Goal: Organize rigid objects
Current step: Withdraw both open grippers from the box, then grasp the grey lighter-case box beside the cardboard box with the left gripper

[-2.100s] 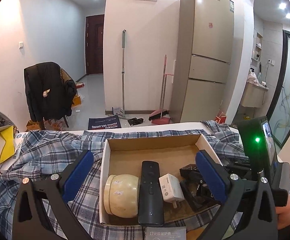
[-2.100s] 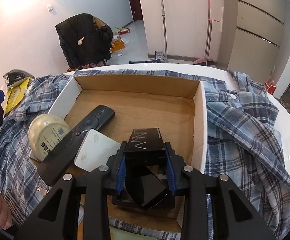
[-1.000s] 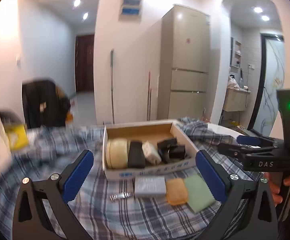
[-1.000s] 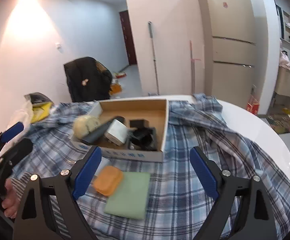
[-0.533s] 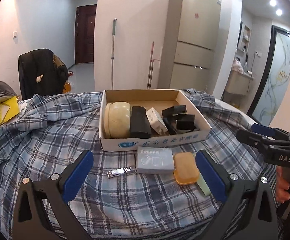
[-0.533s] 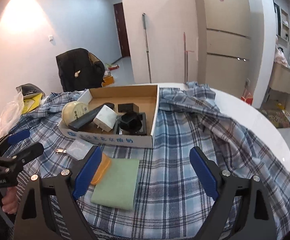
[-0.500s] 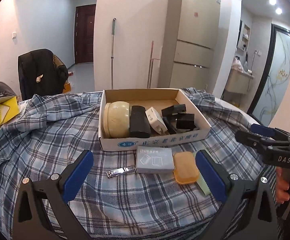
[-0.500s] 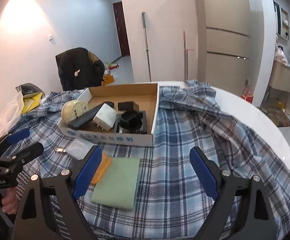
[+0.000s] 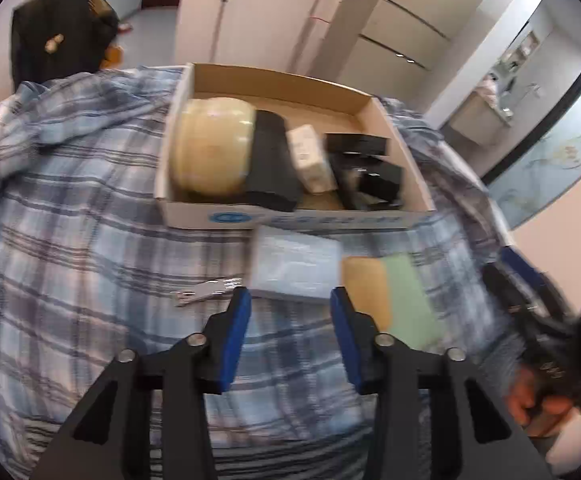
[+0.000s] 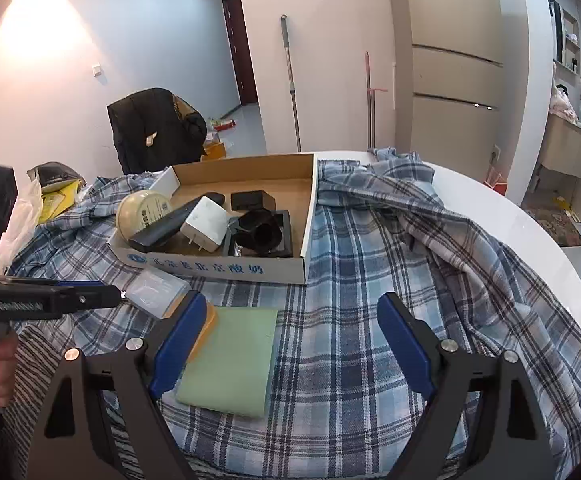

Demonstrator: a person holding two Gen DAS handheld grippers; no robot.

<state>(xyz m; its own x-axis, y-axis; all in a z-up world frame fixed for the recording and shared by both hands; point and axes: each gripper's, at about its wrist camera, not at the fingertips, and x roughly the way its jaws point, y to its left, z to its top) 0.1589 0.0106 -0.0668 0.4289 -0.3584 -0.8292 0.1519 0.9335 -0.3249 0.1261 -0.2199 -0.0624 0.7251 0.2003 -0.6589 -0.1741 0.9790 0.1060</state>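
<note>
A cardboard box point(image 9: 294, 218) point(image 10: 226, 268) sits on a plaid cloth and holds a cream jar point(image 9: 210, 146), a black remote point(image 9: 272, 166), a white charger point(image 10: 204, 224) and black boxes point(image 10: 260, 230). In front of it lie a clear grey case point(image 9: 294, 268) point(image 10: 154, 290), a nail clipper point(image 9: 204, 290), an orange soap-like block point(image 9: 364, 286) and a green pad point(image 10: 232, 360). My left gripper point(image 9: 290, 304) is open, narrowed, just short of the grey case. My right gripper point(image 10: 286, 320) is open wide and empty above the cloth, beside the green pad.
The round white table point(image 10: 490, 208) is draped with the plaid shirt point(image 10: 410, 240). A yellow bag and plastic bags point(image 10: 50, 196) lie at the left edge. A chair with a black jacket point(image 10: 154, 128), a fridge and mops stand behind.
My left gripper has dropped forward toward the grey case and its fingers have narrowed. The right gripper has barely moved and stays wide open.
</note>
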